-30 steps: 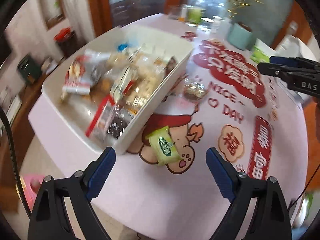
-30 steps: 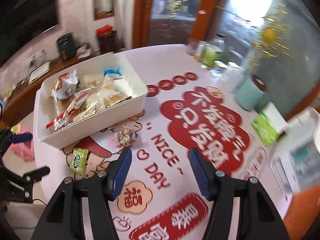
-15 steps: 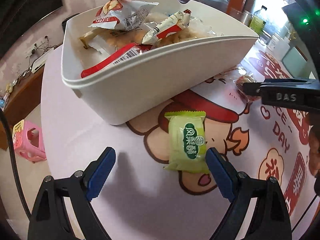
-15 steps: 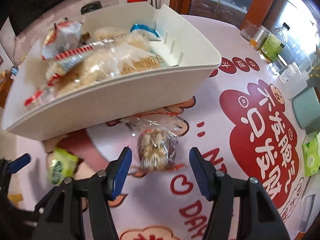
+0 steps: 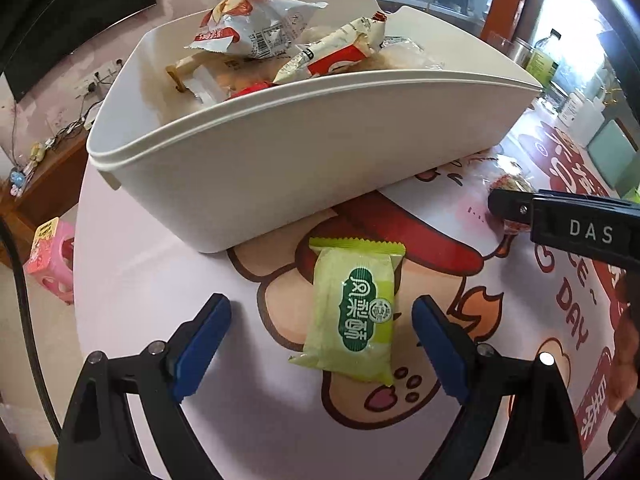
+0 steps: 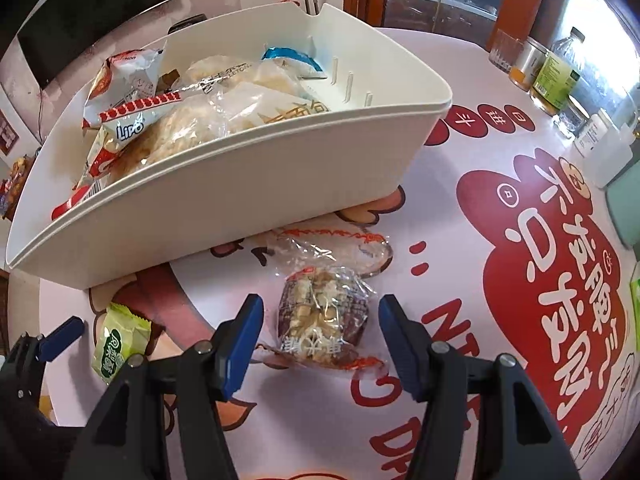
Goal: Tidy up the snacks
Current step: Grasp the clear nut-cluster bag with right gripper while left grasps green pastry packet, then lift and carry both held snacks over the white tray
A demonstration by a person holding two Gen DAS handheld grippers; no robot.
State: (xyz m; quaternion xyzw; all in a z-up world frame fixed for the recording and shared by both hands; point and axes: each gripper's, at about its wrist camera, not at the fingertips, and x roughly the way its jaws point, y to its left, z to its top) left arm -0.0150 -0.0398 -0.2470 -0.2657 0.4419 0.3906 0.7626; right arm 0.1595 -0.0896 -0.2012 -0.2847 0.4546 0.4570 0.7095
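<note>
A white bin (image 5: 304, 152) full of snack packets stands on the printed table; it also shows in the right wrist view (image 6: 248, 184). A green pastry packet (image 5: 354, 316) lies flat in front of the bin, partly between the fingers of my open left gripper (image 5: 322, 340), nearer the right finger. It also shows in the right wrist view (image 6: 118, 346). A clear-wrapped brown nut snack (image 6: 324, 316) lies between the fingers of my open right gripper (image 6: 320, 322), untouched. The right gripper (image 5: 560, 224) shows from the side in the left wrist view.
Bottles and jars (image 6: 548, 76) stand at the table's far right, with a teal container (image 6: 624, 204). A pink stool (image 5: 52, 260) stands on the floor to the left. The tablecloth (image 6: 540, 240) has red print.
Both grippers have moved down and closer to the table, from a high view to low beside the bin. Each now has a snack between its open fingers.
</note>
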